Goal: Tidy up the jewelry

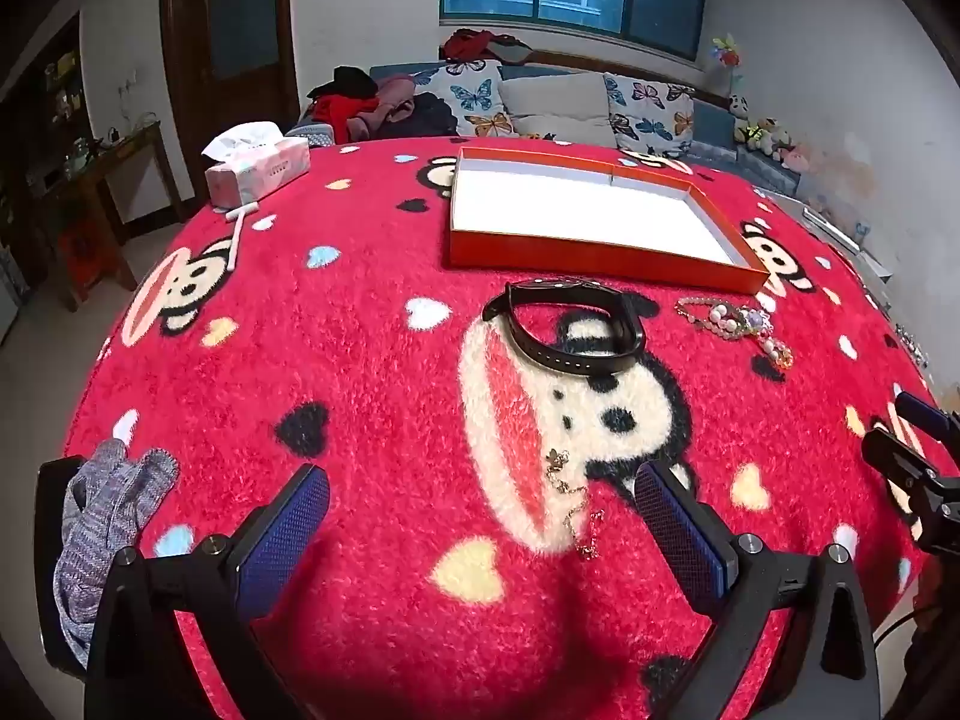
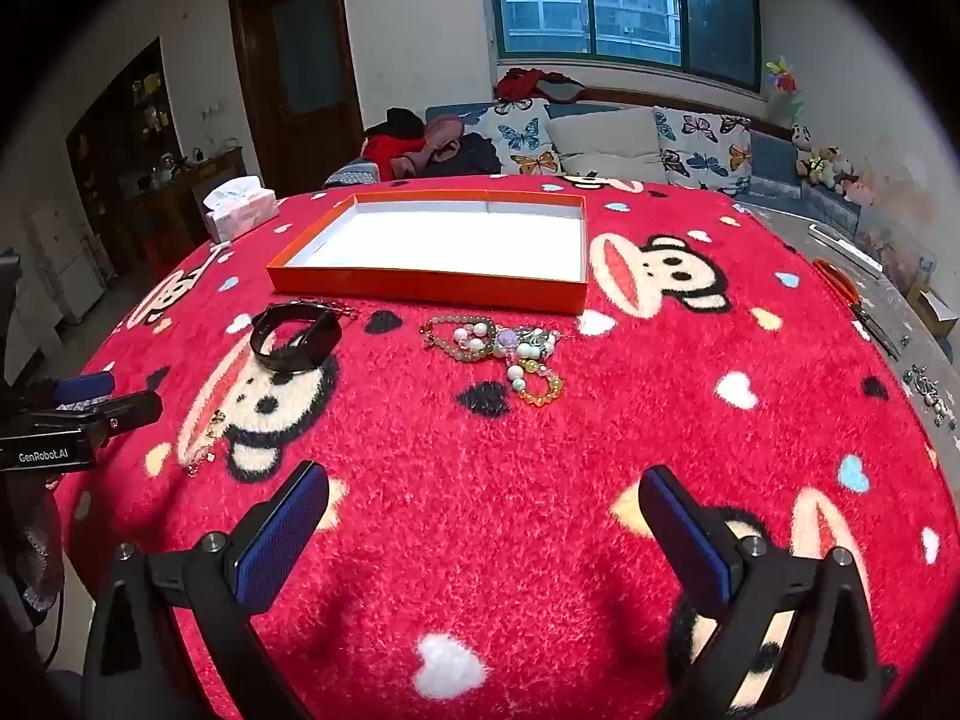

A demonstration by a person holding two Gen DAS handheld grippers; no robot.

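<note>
An orange tray (image 1: 600, 255) with a white inside lies at the far middle of the red blanket; it also shows in the right wrist view (image 2: 420, 291). A black wristband (image 1: 570, 324) (image 2: 294, 339) lies in front of it. Beaded bracelets (image 1: 735, 324) (image 2: 504, 354) lie to the band's right. A thin gold chain (image 1: 573, 504) (image 2: 204, 444) lies just ahead of my left gripper (image 1: 480, 510), which is open and empty. My right gripper (image 2: 483, 510) is open and empty, well short of the beads.
A tissue pack (image 1: 258, 165) (image 2: 240, 210) and a white stick (image 1: 237, 234) sit at the far left. Scissors (image 2: 852, 294) and small metal bits (image 2: 930, 393) lie on the grey surface at right. A grey glove (image 1: 102, 516) hangs by my left gripper.
</note>
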